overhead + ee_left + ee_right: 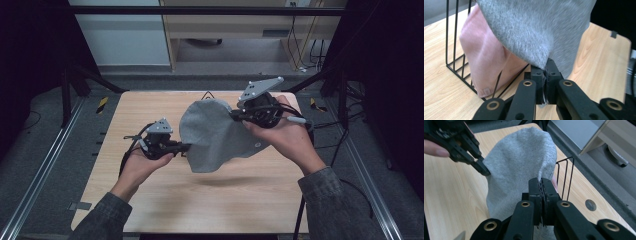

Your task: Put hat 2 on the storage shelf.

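over the middle of the table (150,210), a grey cloth (215,135) hangs in the air between the two grippers. left gripper (186,147) has its jaws squeezed right down on one edge of it, and you can see the fabric bunched into the tips up close in the left gripper view (534,35). right gripper (235,116) is the same deal, jaws closed tight on the opposite edge, higher up and further back, so the cloth droops between them with its bottom clear of the wood.

my guess on progress: pickup is done and it's about midway. it looks like the cloth is headed for the wire rack (456,60), which stands on the table just behind it, near the far edge. what's left would be getting it lined up over a slot, lowering it in and letting go. none of that has happened yet.

as for the rack, one pink cloth (486,62) is already in it, standing on edge between the wires and leaning a bit. can't tell how many free slots it has, the grey one blocks most of it.
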Demonstrator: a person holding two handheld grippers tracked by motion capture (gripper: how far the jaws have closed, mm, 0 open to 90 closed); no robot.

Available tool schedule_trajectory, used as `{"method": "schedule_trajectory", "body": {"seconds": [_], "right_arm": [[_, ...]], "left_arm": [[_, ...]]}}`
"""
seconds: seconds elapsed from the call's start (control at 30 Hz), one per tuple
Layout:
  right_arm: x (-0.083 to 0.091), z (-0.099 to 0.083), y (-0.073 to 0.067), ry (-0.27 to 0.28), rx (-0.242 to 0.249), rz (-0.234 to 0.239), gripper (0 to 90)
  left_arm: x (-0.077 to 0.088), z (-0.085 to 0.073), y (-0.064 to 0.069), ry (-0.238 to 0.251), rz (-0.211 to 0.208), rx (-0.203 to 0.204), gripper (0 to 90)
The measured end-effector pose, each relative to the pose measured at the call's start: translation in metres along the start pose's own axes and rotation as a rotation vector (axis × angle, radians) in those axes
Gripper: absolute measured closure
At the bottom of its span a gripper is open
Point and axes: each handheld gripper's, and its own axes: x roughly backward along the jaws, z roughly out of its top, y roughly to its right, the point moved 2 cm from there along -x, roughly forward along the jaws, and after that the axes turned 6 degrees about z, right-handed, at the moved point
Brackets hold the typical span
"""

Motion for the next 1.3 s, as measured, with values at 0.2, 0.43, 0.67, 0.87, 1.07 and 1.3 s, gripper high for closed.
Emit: {"method": "schedule_trajectory", "body": {"seconds": [0.2,0.43,0.67,0.87,1.07,1.3], "right_arm": [[0.006,-0.007,0.013,0.031,-0.055,0.008,88.3],[0.017,-0.006,0.026,0.089,-0.093,-0.004,88.4],[0.03,0.003,0.041,0.148,-0.105,-0.041,88.4],[0.034,0.012,0.06,0.196,-0.123,-0.077,88.4],[0.033,0.023,0.077,0.243,-0.146,-0.114,88.5],[0.017,0.029,0.097,0.281,-0.177,-0.147,88.4]], "left_arm": [[0.021,0.038,-0.009,-0.034,0.047,-0.084,87.6],[0.031,0.072,-0.018,-0.056,0.067,-0.126,87.6],[0.039,0.107,-0.022,-0.069,0.109,-0.179,87.5],[0.042,0.13,-0.03,-0.081,0.145,-0.208,87.5],[0.046,0.146,-0.041,-0.061,0.178,-0.214,87.5],[0.039,0.16,-0.063,-0.042,0.238,-0.22,87.5]]}}
